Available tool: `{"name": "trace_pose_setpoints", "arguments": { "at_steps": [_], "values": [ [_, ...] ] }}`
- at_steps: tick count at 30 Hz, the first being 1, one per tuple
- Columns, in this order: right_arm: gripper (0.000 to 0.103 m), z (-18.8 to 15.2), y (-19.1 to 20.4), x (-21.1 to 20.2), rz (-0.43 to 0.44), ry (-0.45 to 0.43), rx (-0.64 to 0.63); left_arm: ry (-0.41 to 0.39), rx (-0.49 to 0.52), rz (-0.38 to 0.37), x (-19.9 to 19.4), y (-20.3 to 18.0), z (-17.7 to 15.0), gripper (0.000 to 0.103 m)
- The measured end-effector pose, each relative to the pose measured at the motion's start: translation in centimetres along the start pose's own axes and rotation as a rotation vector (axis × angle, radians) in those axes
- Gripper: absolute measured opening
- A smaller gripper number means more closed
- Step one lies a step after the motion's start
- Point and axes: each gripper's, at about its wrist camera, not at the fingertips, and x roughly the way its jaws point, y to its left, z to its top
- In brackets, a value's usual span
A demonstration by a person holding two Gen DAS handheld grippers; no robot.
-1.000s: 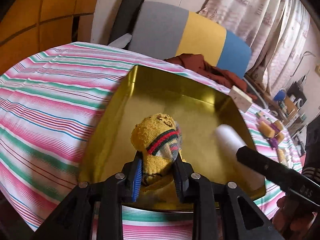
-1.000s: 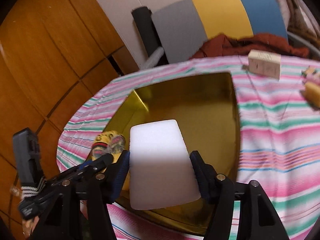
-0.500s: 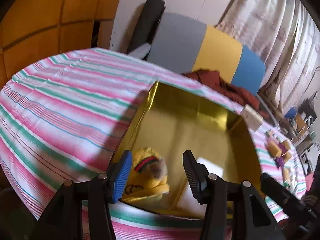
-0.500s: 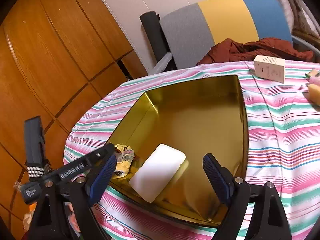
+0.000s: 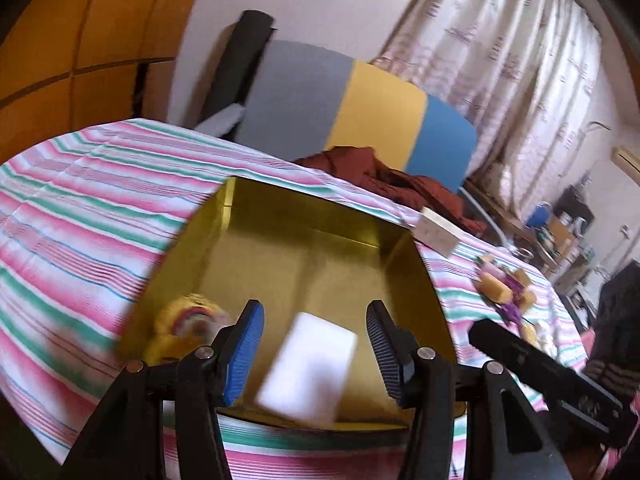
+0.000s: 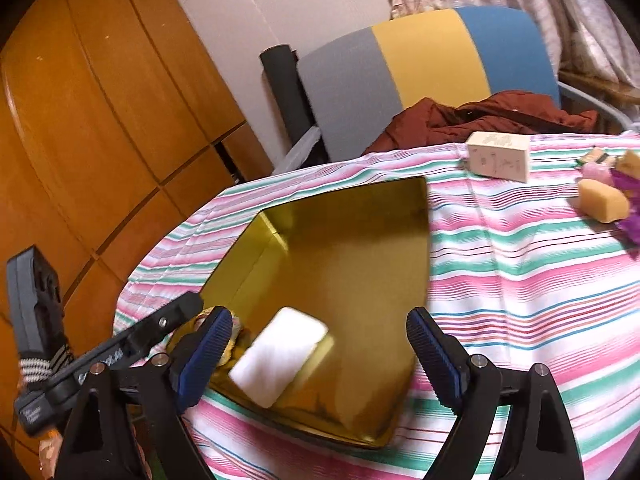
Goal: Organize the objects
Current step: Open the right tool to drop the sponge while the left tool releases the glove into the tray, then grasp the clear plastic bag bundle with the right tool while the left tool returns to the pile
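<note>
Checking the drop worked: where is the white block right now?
The white block lies inside the gold tin near its front edge, just right of the yellow sock, in both wrist views.

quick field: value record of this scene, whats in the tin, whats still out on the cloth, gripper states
container: gold tin, open, on striped tablecloth
in tin: white block and yellow knitted toy, both at the near end
left gripper: open, holding nothing
right gripper: open, holding nothing
still on cloth: small cream box, yellow sponge, purple items beside it
behind table: chair with rust-red garment
</note>
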Motion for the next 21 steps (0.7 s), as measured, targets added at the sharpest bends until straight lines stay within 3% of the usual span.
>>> {"name": "trace_pose_setpoints", "arguments": {
  "at_steps": [11,21],
  "values": [
    [0.09,0.7,-6.4,-3.2,-0.147,-0.045,0.069,0.021,0.135,-0.155,0.2,-5.8,-2.3,0.054],
    [0.09,1.2,-14.9,-7.2,-0.368,-0.063,0.081,0.074,0.175,-0.251,0.9,-10.1,-4.1,0.056]
  ]
}}
